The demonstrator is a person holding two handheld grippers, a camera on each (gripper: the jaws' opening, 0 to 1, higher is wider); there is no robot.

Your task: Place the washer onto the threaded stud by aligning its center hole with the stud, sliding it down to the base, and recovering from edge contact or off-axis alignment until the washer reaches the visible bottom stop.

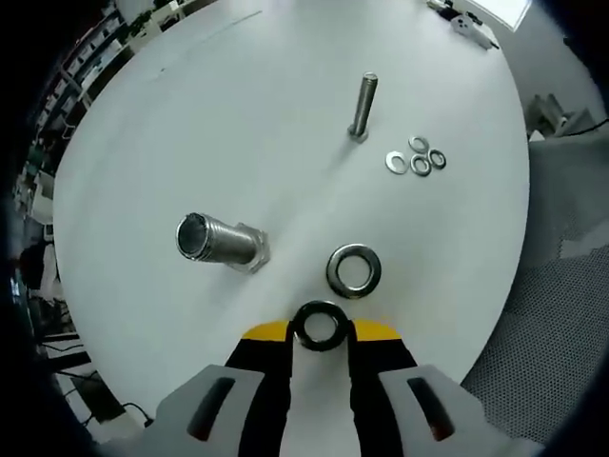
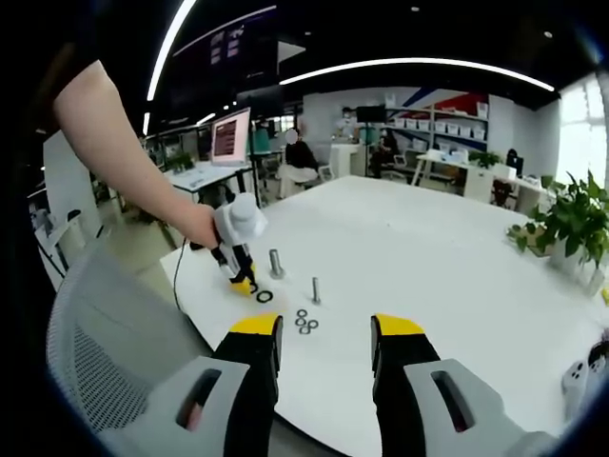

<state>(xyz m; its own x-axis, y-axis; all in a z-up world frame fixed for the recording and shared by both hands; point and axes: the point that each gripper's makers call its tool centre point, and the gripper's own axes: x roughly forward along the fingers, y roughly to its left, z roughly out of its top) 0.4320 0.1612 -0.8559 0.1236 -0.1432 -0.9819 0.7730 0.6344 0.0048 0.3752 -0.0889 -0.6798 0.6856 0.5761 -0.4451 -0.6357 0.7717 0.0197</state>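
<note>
Between the yellow tips of the left gripper (image 1: 321,330) sits a dark washer (image 1: 320,326), pinched by its outer edge with the center hole facing up toward the camera. Holding it by the rim leaves that hole free, which looks like the sensible grip for dropping it over a stud. Just ahead of the tips and slightly to their right lies a second, shiny washer (image 1: 354,269) flat on the white table (image 1: 143,143). Ahead and to the left stands the thick threaded stud (image 1: 217,240) on its hexagonal base, leaning in this fisheye view. Its size suggests it is the match for the large washers. Much farther ahead stands a slimmer bolt (image 1: 363,105), head down, with four small washers (image 1: 416,158) clustered just to its right.

The washer is still off the stud, so the alignment step is not yet done.

The right gripper (image 2: 325,328) hangs well back from the work with its jaws wide apart and nothing between them, seemingly kept clear. From its view, a person's hand (image 2: 195,226) holds the left gripper tip-down at the table near the stud.
</note>
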